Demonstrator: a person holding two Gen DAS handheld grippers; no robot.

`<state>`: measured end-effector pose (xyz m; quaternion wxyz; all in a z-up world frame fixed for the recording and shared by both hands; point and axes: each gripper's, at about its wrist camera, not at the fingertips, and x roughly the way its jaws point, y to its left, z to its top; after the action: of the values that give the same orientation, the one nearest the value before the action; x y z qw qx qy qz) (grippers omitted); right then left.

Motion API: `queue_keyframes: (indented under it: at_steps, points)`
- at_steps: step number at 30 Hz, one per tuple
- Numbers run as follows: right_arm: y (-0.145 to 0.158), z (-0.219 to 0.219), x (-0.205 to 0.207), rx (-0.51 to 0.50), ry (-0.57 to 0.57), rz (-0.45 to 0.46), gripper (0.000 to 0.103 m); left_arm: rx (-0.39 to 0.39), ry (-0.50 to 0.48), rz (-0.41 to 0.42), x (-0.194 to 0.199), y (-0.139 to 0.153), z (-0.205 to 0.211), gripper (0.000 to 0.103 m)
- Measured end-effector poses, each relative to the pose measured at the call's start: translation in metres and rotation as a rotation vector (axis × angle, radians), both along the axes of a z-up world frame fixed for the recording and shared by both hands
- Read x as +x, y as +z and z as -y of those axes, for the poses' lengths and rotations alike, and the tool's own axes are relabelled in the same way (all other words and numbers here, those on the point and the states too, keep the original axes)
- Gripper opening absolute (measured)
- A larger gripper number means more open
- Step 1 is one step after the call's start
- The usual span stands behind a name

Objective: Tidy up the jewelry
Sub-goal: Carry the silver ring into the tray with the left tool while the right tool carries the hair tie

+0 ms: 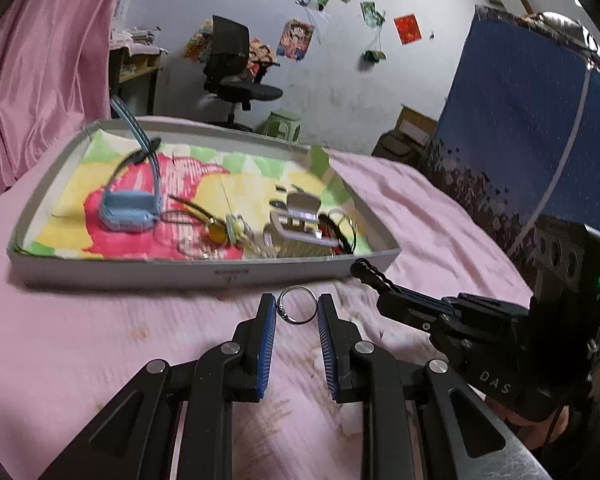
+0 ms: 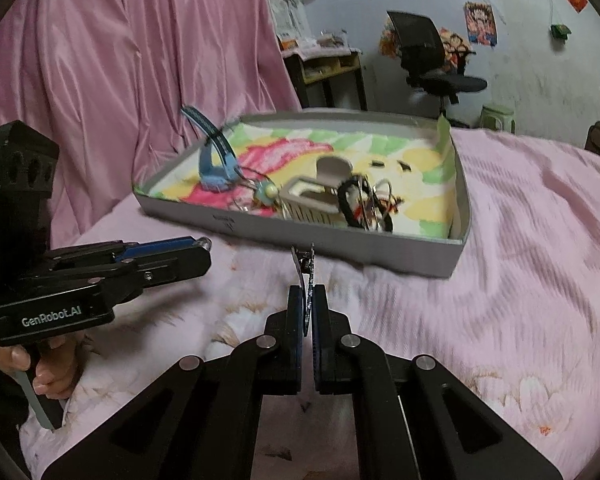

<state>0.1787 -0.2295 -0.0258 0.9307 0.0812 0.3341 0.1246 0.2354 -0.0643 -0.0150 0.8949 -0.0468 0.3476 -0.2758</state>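
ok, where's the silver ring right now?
Left wrist view: the silver ring sits between the left tool's tips, above the pink bedspread, just short of the grey tray's near wall.

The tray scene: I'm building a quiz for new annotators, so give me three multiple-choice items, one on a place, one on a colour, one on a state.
1. Where does the grey tray sit?
A. on the pink bedspread
B. on the office chair
C. on a desk

2. What colour is the watch in the tray?
A. red
B. light blue
C. black

3. What is the left claw doing?
A. gaping empty
B. holding a silver ring
C. gripping the tray rim

Answers:
1. A, pink fabric surrounds the tray on all sides.
2. B, its case and strap are pale blue.
3. B, the ring stands between its blue pads, touching both.
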Motion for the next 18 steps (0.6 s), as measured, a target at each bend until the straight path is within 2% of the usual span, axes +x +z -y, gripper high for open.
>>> queue_keyframes:
  at_steps: [5,10,14,18]
  points:
    - [0.013,0.000,-0.002,0.004,-0.009,0.089,0.004,-0.022,0.042,0.056,0.003,0.015,-0.008,0.020]
    - [0.025,-0.002,0.005,0.002,-0.026,0.153,0.004,-0.014,0.152,0.090,0.015,0.023,-0.026,0.020]
    - [0.031,-0.010,0.023,0.001,-0.024,0.183,0.004,-0.001,0.237,0.079,0.029,0.022,-0.042,0.020]
    - [0.032,-0.024,0.043,-0.005,-0.009,0.195,0.004,0.005,0.281,0.068,0.042,0.019,-0.050,0.020]
